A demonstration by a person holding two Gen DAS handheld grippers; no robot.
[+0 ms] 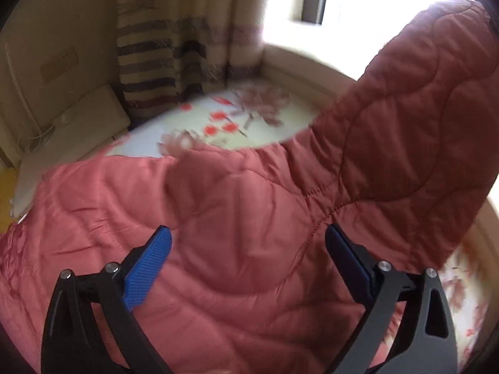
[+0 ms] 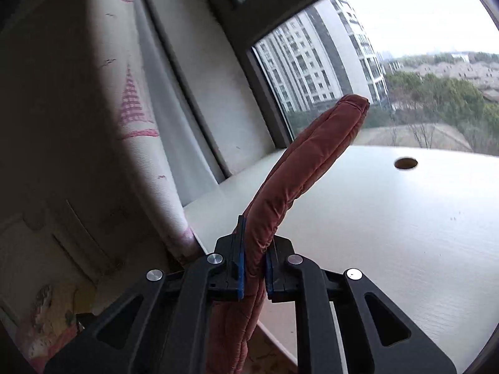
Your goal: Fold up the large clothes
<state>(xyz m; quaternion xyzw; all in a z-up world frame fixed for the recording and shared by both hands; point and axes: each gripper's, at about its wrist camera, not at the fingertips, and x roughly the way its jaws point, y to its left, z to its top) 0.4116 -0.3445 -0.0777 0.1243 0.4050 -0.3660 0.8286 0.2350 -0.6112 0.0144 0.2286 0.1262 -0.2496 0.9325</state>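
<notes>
A bed with a flowered sheet is sitting under a bright window, a striped curtain hanging behind it. A red quilted blanket is lying across the bed, one side rising up toward the right. The left claw is hovering wide open above it, gripping nothing. The right claw is pinching a folded edge of the blanket tightly, near the pale windowsill.

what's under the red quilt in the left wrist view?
The red quilt lies on a floral bedsheet, visible past its far edge and at lower right. What the sheet's covered part holds cannot be seen. The left gripper hovers open above it.
</notes>
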